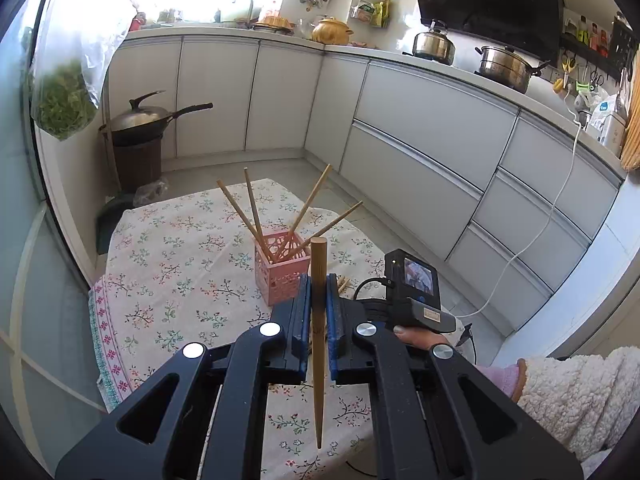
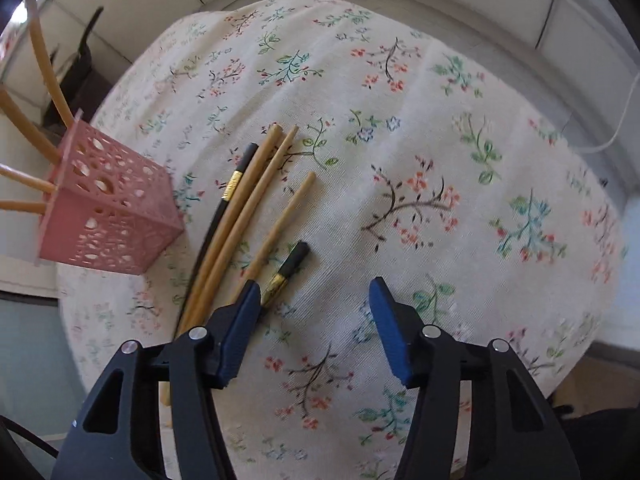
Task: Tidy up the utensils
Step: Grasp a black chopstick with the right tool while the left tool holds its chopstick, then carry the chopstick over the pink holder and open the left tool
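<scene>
My left gripper (image 1: 319, 284) is shut on a wooden chopstick (image 1: 319, 344), held nearly upright just short of the pink perforated holder (image 1: 282, 272). Several wooden chopsticks (image 1: 256, 216) stand in that holder. In the right wrist view my right gripper (image 2: 316, 292) is open and empty, low over the flowered tablecloth (image 2: 420, 160). Several loose wooden chopsticks (image 2: 248, 204) and two black ones with gold bands (image 2: 290, 266) lie on the cloth beside its left finger (image 2: 240, 312). The pink holder (image 2: 108, 216) stands at the left.
The other hand-held gripper unit with its small screen (image 1: 416, 280) sits right of the holder. White kitchen cabinets (image 1: 420, 128) run behind the table. A wok on a brown bin (image 1: 138, 136) stands on the floor at the far left.
</scene>
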`<state>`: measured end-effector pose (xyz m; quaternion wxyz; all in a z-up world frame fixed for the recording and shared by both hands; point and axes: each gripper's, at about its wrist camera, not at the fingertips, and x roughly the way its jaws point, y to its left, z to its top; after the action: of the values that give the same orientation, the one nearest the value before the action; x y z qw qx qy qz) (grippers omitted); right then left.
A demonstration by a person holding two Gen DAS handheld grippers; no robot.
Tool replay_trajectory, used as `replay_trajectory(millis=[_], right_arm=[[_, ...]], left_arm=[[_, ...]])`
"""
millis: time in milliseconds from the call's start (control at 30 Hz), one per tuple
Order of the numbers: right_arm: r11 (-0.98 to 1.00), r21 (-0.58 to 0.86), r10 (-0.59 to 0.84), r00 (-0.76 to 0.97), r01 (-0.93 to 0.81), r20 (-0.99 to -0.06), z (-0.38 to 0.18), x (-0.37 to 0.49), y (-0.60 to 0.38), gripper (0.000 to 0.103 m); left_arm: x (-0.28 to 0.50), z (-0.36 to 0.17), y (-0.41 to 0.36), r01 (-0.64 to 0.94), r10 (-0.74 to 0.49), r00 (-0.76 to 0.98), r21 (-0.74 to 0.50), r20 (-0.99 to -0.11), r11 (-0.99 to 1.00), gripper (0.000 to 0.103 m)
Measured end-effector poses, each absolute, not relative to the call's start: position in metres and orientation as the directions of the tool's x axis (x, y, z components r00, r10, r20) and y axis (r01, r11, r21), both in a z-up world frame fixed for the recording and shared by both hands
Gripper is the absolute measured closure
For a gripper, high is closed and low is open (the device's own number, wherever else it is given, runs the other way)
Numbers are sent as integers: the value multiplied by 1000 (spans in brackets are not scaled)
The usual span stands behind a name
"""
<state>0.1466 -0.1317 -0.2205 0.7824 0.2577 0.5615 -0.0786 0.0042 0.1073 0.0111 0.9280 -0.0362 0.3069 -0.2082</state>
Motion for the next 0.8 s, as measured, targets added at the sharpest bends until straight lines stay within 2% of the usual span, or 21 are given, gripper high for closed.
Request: replay_trajectory(millis=[233,267,367,467,633,800], right_arm=[[888,178,44,306,424,-951,-221,166,-112,44],[895,148,11,310,422,-951,-222,169,-107,48],[897,194,35,375,398,-927,-221,163,-102,79],[866,288,111,404,408,-908,-222,160,-116,94],[842,390,185,478,373,-858,-208,148,-143,96],[879,415,224,565,234,-794,-166,119,-149,96]], left_arm=[[5,11,110,361,-409,727,-200,-551,911,96],[5,11,110,360,-407,727,-198,-552,912,96],[4,11,110,360,-407,727,-197,-553,912,96],[4,12,111,360,-410,727,-203,-551,911,96],[5,11,112,357,-409,726,-206,-552,911,96],[10,8,111,333,-392,728,-209,-562,919,96]])
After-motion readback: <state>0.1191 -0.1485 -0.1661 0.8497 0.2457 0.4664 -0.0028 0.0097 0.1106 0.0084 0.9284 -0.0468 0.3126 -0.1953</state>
